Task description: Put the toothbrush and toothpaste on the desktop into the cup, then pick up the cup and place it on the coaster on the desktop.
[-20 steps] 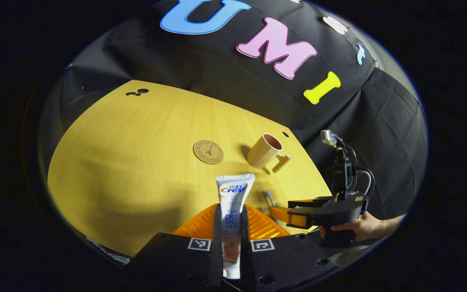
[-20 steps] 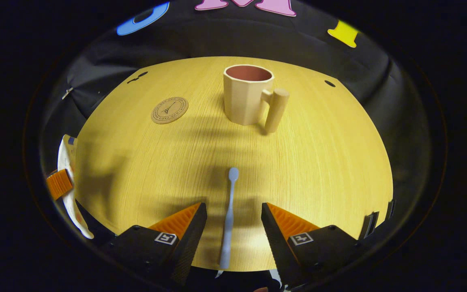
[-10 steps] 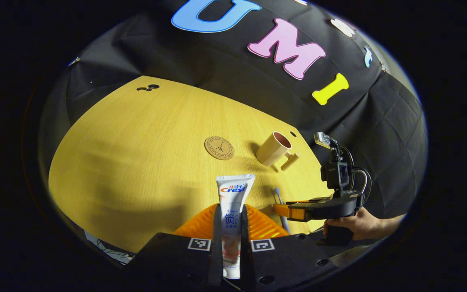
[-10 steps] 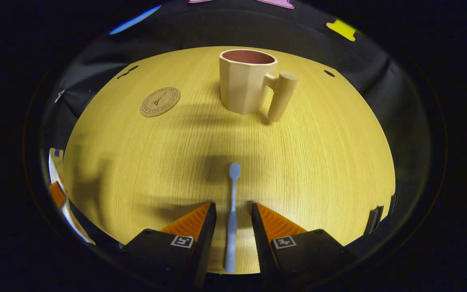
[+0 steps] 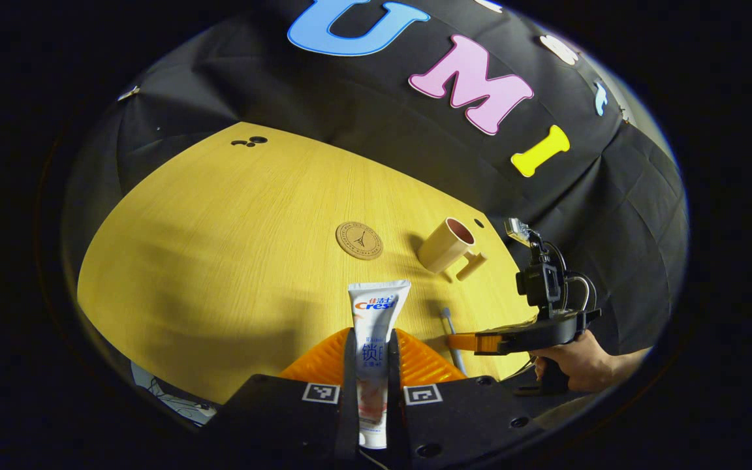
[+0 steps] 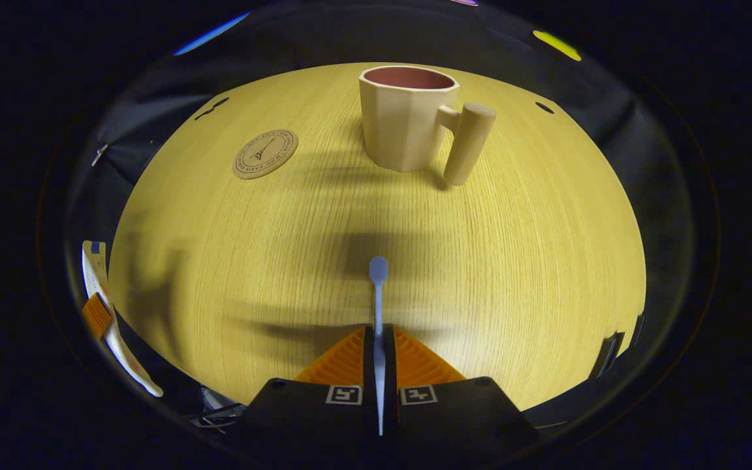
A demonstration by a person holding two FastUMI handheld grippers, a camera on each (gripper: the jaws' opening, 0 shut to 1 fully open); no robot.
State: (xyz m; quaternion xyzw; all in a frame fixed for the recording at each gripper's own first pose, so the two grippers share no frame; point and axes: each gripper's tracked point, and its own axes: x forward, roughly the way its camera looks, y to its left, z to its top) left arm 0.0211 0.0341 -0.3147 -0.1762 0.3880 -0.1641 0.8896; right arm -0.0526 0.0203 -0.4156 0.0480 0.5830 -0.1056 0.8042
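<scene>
Wood-grain desktop [image 6: 513, 261]: yellow, carries cup, coaster, toothbrush.
Left gripper [image 5: 372, 339]: orange fingers clamped on both sides of the white toothpaste tube [image 5: 376, 320], which juts forward, crimped end ahead.
Right gripper [image 6: 379, 346]: fingers closed tight on the pale blue toothbrush [image 6: 378, 287]; handle pinched between pads, head pointing straight ahead, low over the wood.
Cup [image 6: 408, 117]: beige, upright, open, well ahead of right gripper, handle to its right.
Coaster [image 6: 265, 153]: round, ahead-left, apart from the cup.
Hand [image 5: 575, 365]: in left gripper view, holds right gripper at far right.
</scene>
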